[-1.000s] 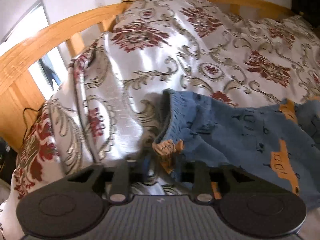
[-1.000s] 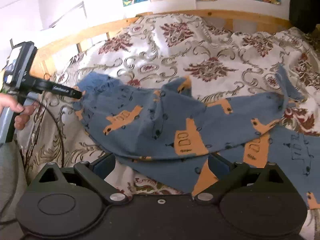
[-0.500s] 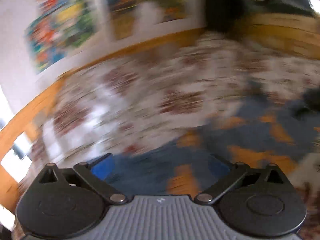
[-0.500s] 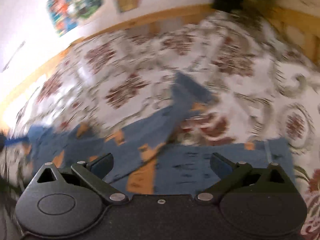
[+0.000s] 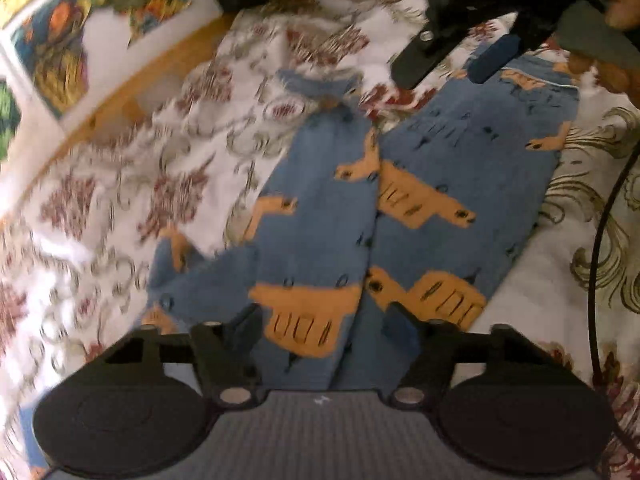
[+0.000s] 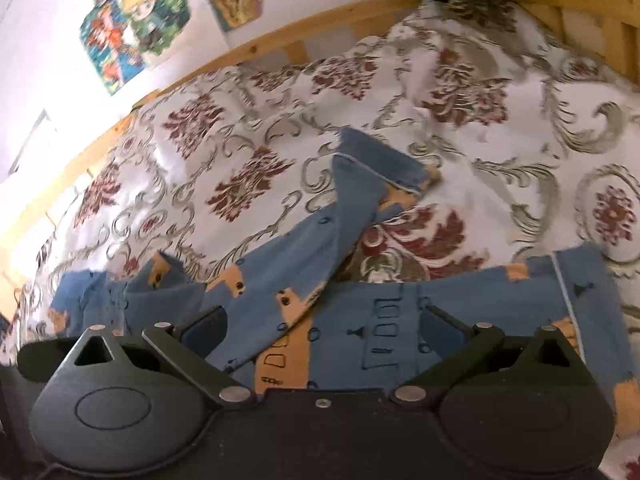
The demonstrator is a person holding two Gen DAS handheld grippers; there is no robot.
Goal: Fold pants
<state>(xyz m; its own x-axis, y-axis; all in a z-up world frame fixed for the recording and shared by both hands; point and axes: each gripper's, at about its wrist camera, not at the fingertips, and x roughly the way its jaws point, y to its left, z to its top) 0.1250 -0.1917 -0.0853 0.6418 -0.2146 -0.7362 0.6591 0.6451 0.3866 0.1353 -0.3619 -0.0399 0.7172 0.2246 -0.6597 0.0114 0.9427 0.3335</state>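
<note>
Both claws spread over pants point(image 5: 400, 208) on bedspread point(image 6: 500, 128).

Blue pants point(image 5: 320, 240) printed with orange vehicles. White bedspread point(image 6: 500, 128) patterned with dark red flowers and grey-green scrolls.

You get bright daylight from the left, motion blur smearing the left wrist view, and fisheye bending at the edges.
</note>
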